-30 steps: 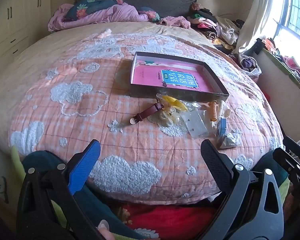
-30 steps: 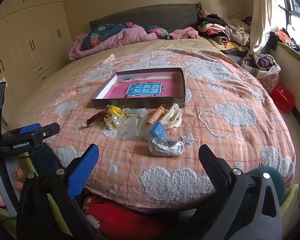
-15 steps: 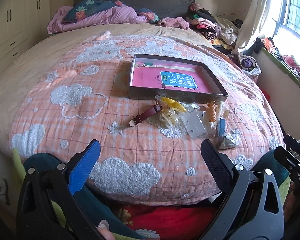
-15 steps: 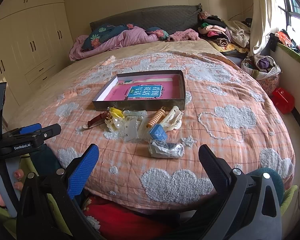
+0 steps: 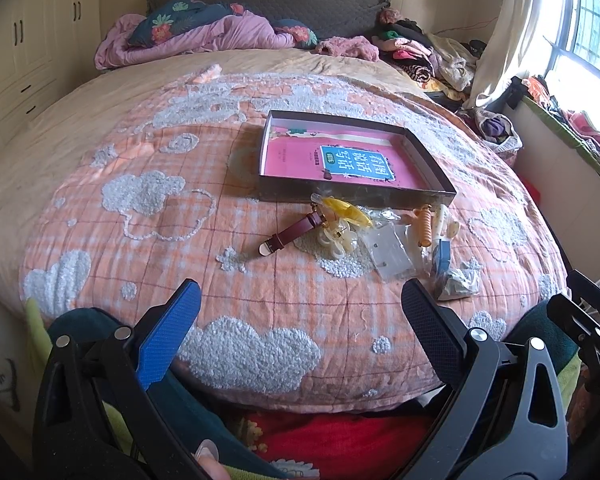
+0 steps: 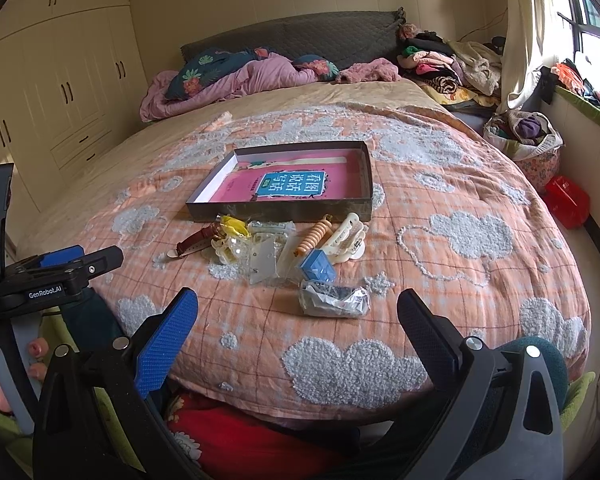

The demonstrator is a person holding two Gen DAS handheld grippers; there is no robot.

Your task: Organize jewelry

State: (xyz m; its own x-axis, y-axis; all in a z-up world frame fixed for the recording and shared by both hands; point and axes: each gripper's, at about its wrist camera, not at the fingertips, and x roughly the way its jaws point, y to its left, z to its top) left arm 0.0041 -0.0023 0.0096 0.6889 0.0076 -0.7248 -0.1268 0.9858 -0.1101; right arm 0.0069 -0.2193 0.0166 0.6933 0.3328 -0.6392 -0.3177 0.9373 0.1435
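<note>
A shallow dark box (image 5: 356, 195) (image 6: 284, 211) with a pink book inside lies on the bed. In front of it lies a heap of accessories: a maroon watch strap (image 5: 292, 232) (image 6: 194, 240), a yellow piece (image 5: 346, 206), clear packets (image 5: 388, 246) (image 6: 266, 258), an orange spiral tie (image 6: 314, 236), a cream hair claw (image 6: 346, 238), a blue clip (image 6: 316, 266) and a silvery bag (image 6: 334, 300). My left gripper (image 5: 300, 312) and right gripper (image 6: 298, 320) are both open and empty, held off the near edge of the bed, apart from the heap.
The bed has an orange checked cover with white cloud tufts (image 5: 140, 192). Pillows and a pink quilt (image 5: 204, 36) lie at the head. Clothes piles (image 6: 452, 64) and a bag (image 6: 528, 136) stand at the right. Wardrobes (image 6: 60, 92) line the left wall.
Both grippers have drifted slightly; the view of the bed has shifted a little. Nothing on the bed has moved, and both grippers stay open.
</note>
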